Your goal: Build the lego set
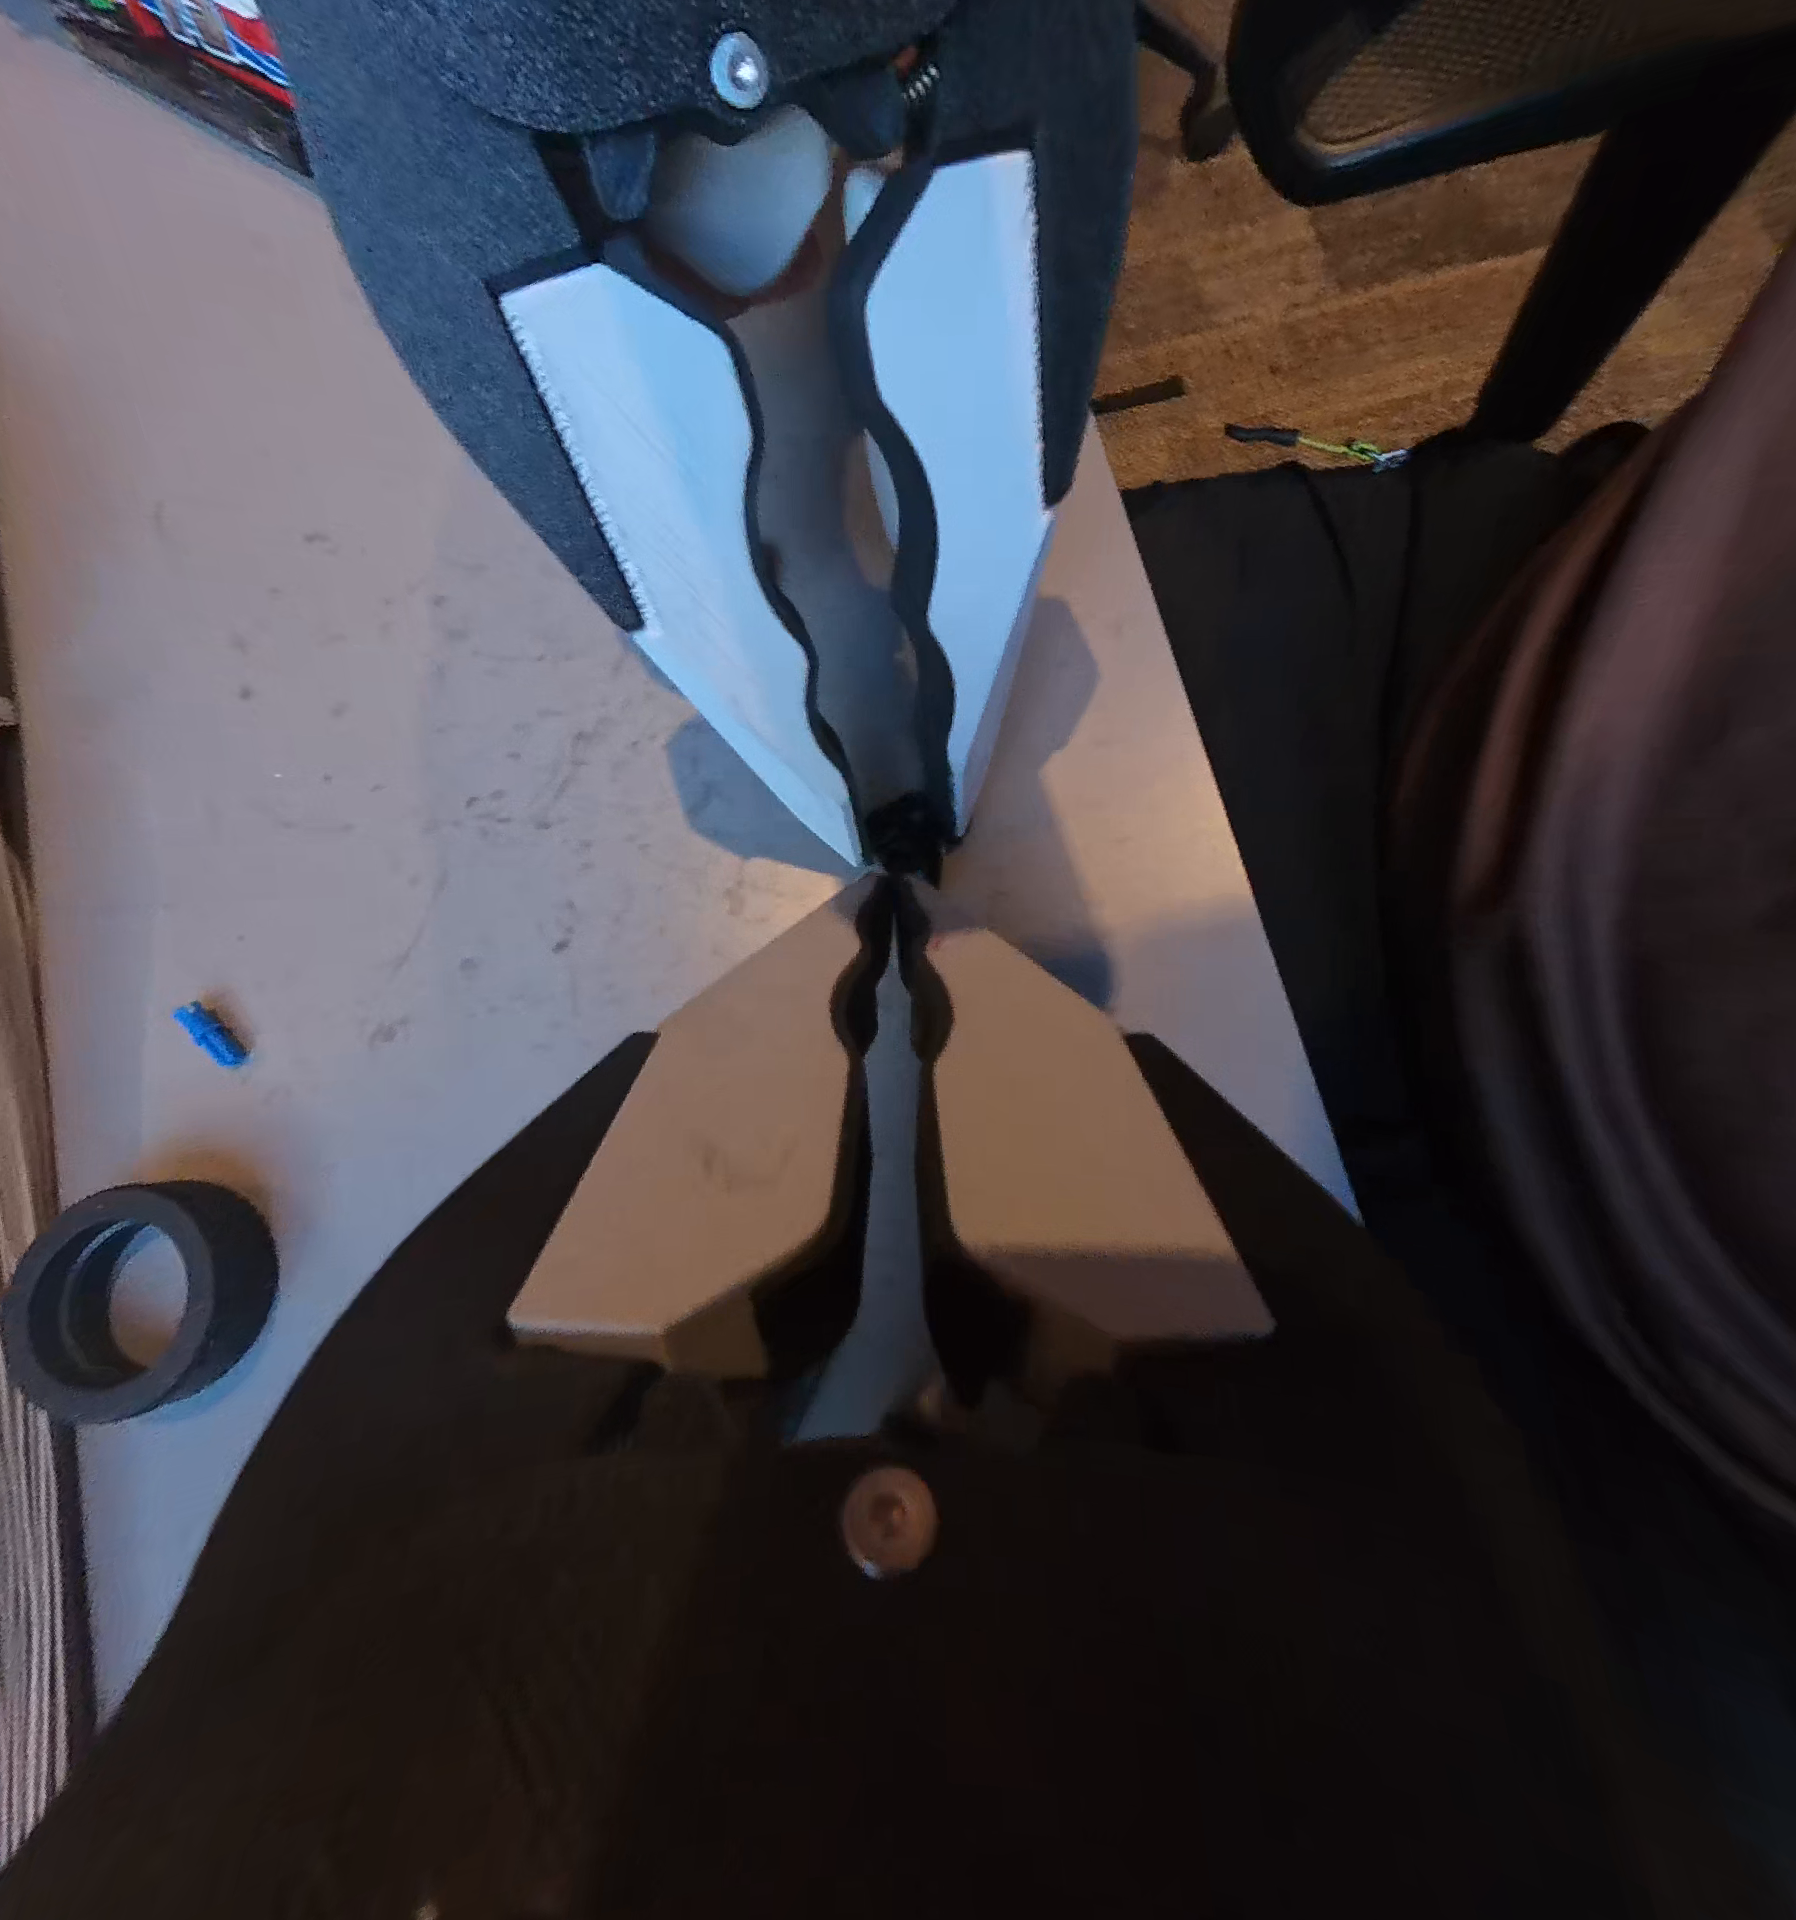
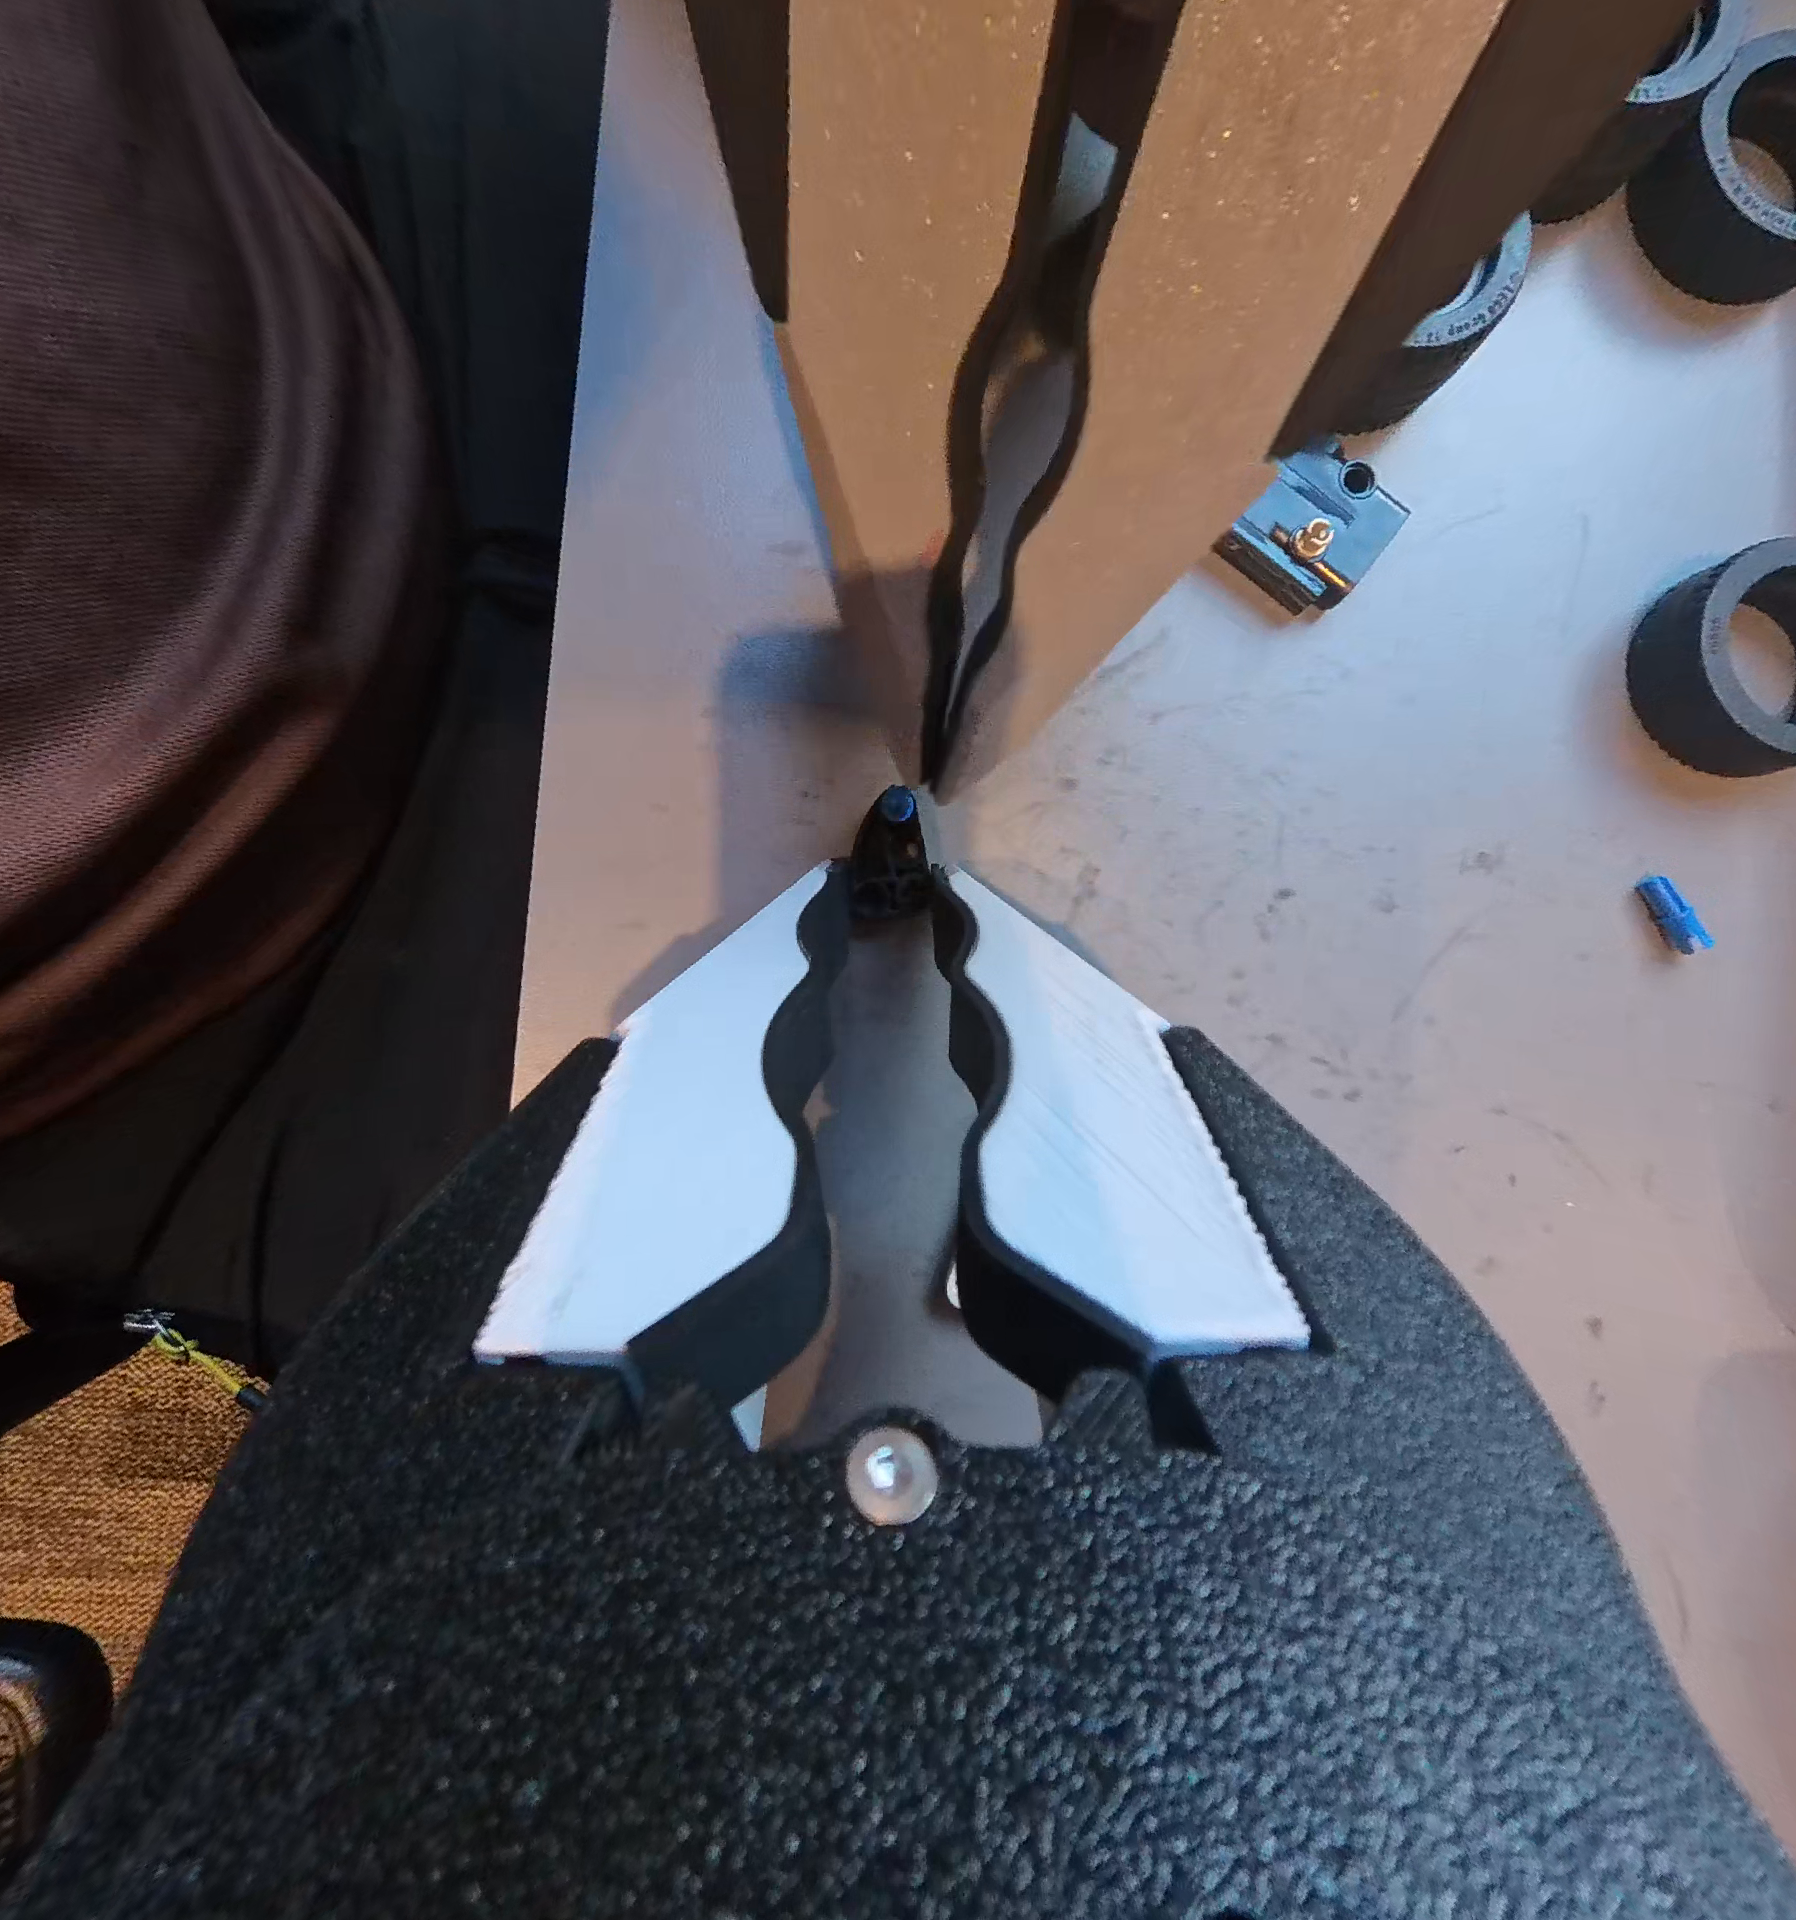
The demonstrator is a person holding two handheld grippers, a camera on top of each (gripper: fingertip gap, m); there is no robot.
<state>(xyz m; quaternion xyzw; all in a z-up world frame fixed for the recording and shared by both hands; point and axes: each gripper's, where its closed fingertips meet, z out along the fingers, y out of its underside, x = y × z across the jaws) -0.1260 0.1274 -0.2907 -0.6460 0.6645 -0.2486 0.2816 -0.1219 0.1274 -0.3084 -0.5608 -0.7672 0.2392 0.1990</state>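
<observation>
The right wrist view shows a small black lego connector (image 2: 889,868) pinched at the tips of the right gripper (image 2: 886,883), held just above the table (image 2: 1289,935) near its front edge. The left gripper (image 2: 941,774) is met tip to tip, its jaws drawn together, though whether anything is gripped cannot be told. Both tools should be kept aligned and pressed gently; a blue pin (image 2: 1675,914) and black tyres (image 2: 1751,670) are left well apart.

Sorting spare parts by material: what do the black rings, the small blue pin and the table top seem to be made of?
Rings: likely rubber, matte dark grey with ribbed tread on the outside.
Blue pin: probably hard plastic, with a smooth, even, bright colour.
Table: pale smooth surface, perhaps laminate, with a faint sheen, scuffs and smudges; the material stays uncertain.
</observation>
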